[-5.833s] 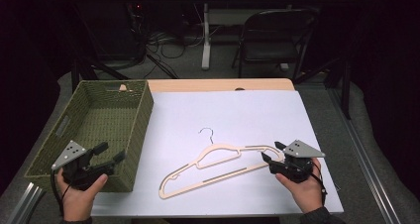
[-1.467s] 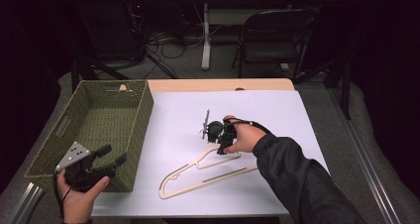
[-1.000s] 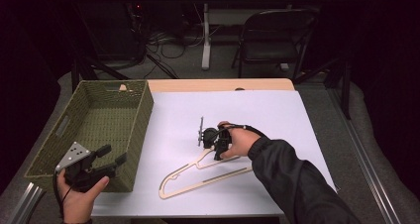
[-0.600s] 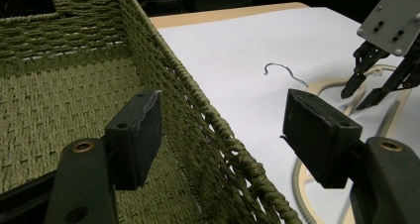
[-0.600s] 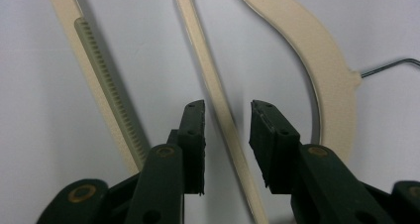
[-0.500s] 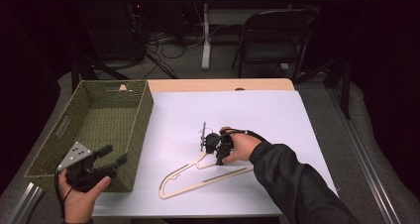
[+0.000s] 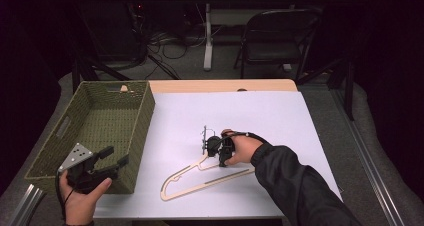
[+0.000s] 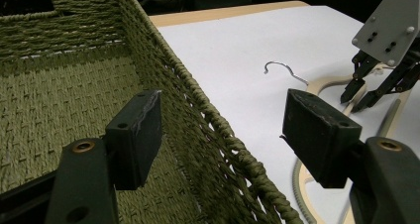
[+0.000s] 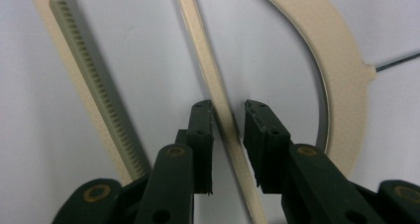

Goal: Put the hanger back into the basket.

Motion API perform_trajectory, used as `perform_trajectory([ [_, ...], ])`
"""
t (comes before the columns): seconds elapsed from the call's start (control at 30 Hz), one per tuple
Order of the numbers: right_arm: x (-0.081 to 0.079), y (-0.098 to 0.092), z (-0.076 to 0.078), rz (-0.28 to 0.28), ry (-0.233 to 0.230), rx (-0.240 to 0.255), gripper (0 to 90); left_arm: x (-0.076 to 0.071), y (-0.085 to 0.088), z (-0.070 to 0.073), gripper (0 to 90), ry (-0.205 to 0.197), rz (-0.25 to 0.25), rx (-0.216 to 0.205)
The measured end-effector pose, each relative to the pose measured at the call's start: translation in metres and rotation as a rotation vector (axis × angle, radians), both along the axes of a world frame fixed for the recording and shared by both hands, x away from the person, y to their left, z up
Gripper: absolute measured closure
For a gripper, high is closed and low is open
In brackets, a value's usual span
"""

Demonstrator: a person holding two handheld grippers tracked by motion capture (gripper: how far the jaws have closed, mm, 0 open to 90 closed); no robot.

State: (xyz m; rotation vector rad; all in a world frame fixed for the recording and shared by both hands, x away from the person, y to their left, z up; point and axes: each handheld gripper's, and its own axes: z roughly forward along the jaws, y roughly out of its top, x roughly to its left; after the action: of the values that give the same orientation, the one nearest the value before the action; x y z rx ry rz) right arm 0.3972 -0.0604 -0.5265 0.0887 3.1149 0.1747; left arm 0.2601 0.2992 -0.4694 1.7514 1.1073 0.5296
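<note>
Left tongs [image 7: 111, 158]: spread wide, holding nothing, parked in my left hand [image 7: 80, 198] at the near corner of the green woven basket [image 7: 65, 128]. In the left gripper view one jaw hangs over the basket's inside and the other over the white sheet, so the rim [image 8: 218, 130] lies between them. Any careless drop here catches that rim and shoves the basket.

Right tongs [image 9: 229, 110]: the jaws have just been closing around a thin cream bar of the hanger [image 7: 207, 178], which lies flat on the white counter [image 7: 280, 116] just right of the basket. The pads stand either side of the bar, very close, but I judge they are not pinching it yet.

Grip risk: the bar is narrow and smooth and runs at a slant between the pads. If I close off-centre it can squirt out or twist.

Lift risk: I am taking the hanger at a thin bar near its neck, so the long ribbed bottom bar [image 9: 89, 80] may swing down and drag on the sheet.

Hook [image 8: 280, 68]: the metal hook points away from me; on the way to the basket it could snag the weave.
</note>
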Motion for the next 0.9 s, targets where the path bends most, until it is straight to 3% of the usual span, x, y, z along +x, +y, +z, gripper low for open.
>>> perform_trajectory([
  [0.17,-0.001,0.001,0.000,0.005,0.001,-0.012,78.6,0.000,0.000,0.000,31.7,0.001,0.004,0.002],
  [0.37,-0.006,0.001,0.000,0.068,0.034,-0.040,83.3,0.000,0.000,0.000,31.7,-0.001,0.006,0.001],
  [0.5,-0.008,-0.001,0.002,0.069,0.056,-0.028,85.4,0.000,0.000,0.001,31.8,-0.004,0.003,-0.001],
  [0.9,-0.011,-0.005,0.006,0.084,0.011,-0.006,85.5,-0.001,-0.006,0.003,32.2,-0.008,-0.018,0.007],
])
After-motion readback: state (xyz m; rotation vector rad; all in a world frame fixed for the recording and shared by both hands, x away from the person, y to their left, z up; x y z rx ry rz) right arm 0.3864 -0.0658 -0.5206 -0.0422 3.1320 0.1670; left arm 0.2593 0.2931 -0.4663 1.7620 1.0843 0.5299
